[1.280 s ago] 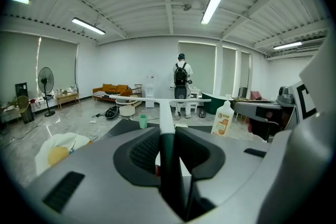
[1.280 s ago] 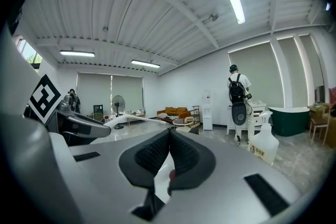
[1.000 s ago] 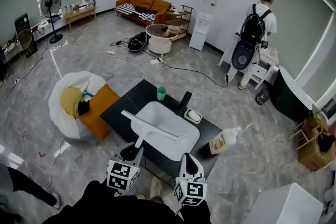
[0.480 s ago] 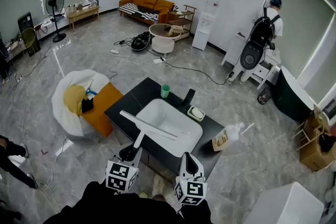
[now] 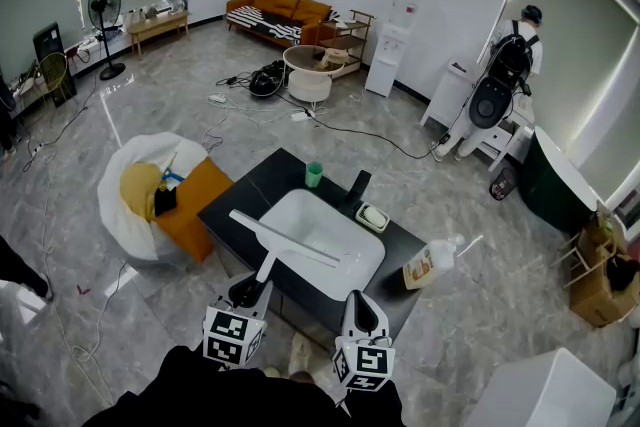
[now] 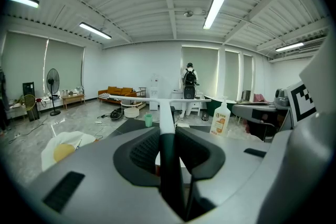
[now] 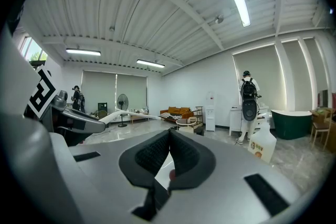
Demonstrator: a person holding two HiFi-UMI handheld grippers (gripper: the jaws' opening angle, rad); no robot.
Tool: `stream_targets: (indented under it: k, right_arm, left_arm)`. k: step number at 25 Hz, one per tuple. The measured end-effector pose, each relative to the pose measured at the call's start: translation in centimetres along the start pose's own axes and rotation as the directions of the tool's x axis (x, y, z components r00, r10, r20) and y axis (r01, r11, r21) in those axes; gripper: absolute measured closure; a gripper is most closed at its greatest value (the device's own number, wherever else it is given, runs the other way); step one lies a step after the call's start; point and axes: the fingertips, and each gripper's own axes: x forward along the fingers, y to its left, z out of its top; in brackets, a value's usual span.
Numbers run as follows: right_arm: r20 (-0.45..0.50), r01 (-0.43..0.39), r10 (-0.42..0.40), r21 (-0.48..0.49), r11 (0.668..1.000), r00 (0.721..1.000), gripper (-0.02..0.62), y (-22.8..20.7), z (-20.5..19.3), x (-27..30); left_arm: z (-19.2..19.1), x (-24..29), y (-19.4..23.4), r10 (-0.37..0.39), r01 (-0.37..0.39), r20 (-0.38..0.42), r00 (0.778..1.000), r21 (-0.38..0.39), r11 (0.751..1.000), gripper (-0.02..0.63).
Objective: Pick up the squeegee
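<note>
The squeegee (image 5: 285, 237) is white, with a long blade and a handle that turns dark at the grip. It hangs tilted above the white sink (image 5: 368, 257). My left gripper (image 5: 260, 281) is shut on the handle's near end. In the left gripper view the dark grip (image 6: 168, 165) sits pinched between both pads, and the white shaft (image 6: 166, 115) runs straight ahead to the crossbar. My right gripper (image 5: 357, 299) is beside it, at the counter's near edge. Its pads (image 7: 181, 160) meet with nothing between them. The squeegee (image 7: 128, 114) shows at its left.
The sink sits in a black counter (image 5: 240, 190) with a green cup (image 5: 314, 173), a dark faucet (image 5: 360, 185) and a soap dish (image 5: 373, 216). A soap bottle (image 5: 430, 265) stands on the right corner. Left of the counter are an orange box (image 5: 195, 205) and a white beanbag (image 5: 125, 215). A person with a backpack (image 5: 505, 75) stands far right.
Both grippers and the squeegee have stayed where they were. The person at the back right has walked farther away, and someone's legs at the left edge have moved mostly out of view.
</note>
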Motion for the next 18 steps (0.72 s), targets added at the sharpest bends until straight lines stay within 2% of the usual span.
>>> stream_targets:
  k: [18]
  right_arm:
    - [-0.004,-0.004,0.004,0.002,1.000,1.000,0.580,0.26,0.21,0.68]
  left_arm:
    - [0.09,0.49,0.13,-0.013,0.013,-0.006,1.000,0.002,1.000,0.500]
